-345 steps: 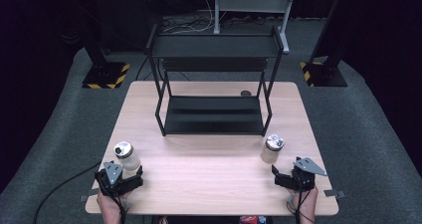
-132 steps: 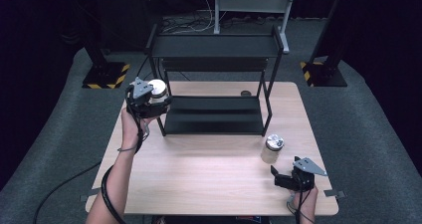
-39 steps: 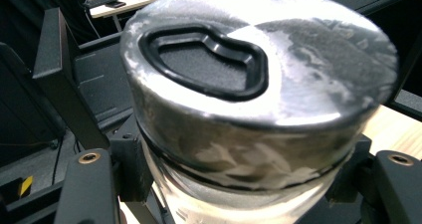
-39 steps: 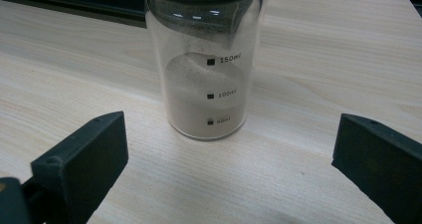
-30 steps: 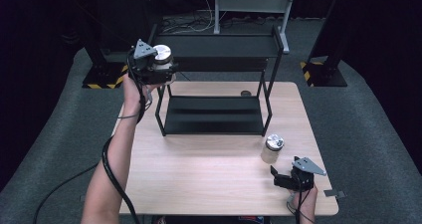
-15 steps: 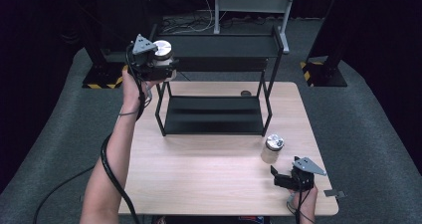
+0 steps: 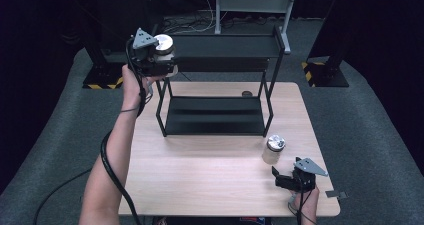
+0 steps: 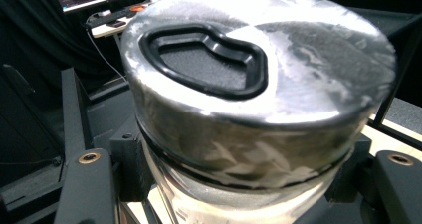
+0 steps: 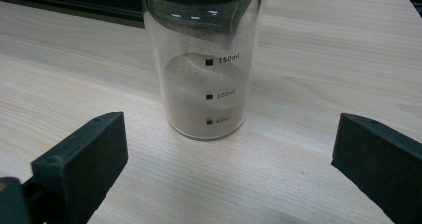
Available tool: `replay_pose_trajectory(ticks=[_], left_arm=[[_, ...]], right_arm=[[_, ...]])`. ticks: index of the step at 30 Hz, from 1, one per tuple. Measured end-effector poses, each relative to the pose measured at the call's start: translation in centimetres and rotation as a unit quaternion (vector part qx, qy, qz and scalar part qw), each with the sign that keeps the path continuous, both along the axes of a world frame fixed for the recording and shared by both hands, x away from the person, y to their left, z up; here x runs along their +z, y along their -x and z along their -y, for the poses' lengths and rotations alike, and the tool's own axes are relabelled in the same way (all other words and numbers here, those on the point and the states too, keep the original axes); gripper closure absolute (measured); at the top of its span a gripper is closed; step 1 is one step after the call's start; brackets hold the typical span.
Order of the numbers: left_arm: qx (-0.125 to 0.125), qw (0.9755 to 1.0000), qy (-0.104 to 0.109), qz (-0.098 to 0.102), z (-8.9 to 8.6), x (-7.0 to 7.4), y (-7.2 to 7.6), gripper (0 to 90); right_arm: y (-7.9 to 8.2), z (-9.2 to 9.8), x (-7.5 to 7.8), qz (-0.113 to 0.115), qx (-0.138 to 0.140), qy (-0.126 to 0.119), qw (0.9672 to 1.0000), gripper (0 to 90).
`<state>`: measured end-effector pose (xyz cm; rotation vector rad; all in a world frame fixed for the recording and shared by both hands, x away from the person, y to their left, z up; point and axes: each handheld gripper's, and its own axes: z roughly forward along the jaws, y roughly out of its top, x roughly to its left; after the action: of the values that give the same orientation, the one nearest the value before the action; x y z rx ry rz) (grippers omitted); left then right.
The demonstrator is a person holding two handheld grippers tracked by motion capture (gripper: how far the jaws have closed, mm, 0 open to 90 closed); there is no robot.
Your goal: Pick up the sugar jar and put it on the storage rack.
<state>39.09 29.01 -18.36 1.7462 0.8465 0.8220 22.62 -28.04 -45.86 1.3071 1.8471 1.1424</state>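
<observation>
Up from the near left corner of the table to the top of the rack — that was how far my left gripper (image 7: 156, 60) had carried its jar since the earliest picture. It had barely moved in the last second. Its black jaws were clenched on the glass jar with the round silver lid (image 7: 163, 44), and they held it upright beside the left end of the black metal rack's top shelf (image 7: 225, 46). The shelf lay just to the right of the jar, at about the same height. So I judged the next move was a short push to the right, onto the shelf, with the jar kept standing tall.

My right gripper (image 7: 286, 181) rested low at the near right corner of the pale wooden table (image 7: 200, 185). Its jaws stood wide apart and held nothing. The second clear glass jar with pale powder inside (image 7: 273, 150) stood on the table just past it, apart from both jaws. My right hand was far nearer to that one.

The left gripper view showed the lid (image 8: 259, 55) up close, with a black bean-shaped ring sunk in it. The right gripper view showed the printed fill marks on the second jar (image 9: 201, 84), which the high view was too far off to show.
</observation>
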Motion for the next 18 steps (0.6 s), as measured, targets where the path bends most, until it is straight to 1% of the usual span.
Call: replay_pose_trajectory(ticks=[7, 18], left_arm=[[0.002, 1.0000, 0.000, 0.006, 0.3, 0.6, 0.0, 30.7], [0.007, 1.0000, 0.001, 0.003, 0.9, 1.6, -0.9, 30.7]], right_arm=[[0.0, 0.0, 0.0, 0.000, 0.001, 0.000, 1.0000, 0.0], [0.0, 0.1, 0.0, -0.001, 0.001, -0.001, 1.0000, 0.0]])
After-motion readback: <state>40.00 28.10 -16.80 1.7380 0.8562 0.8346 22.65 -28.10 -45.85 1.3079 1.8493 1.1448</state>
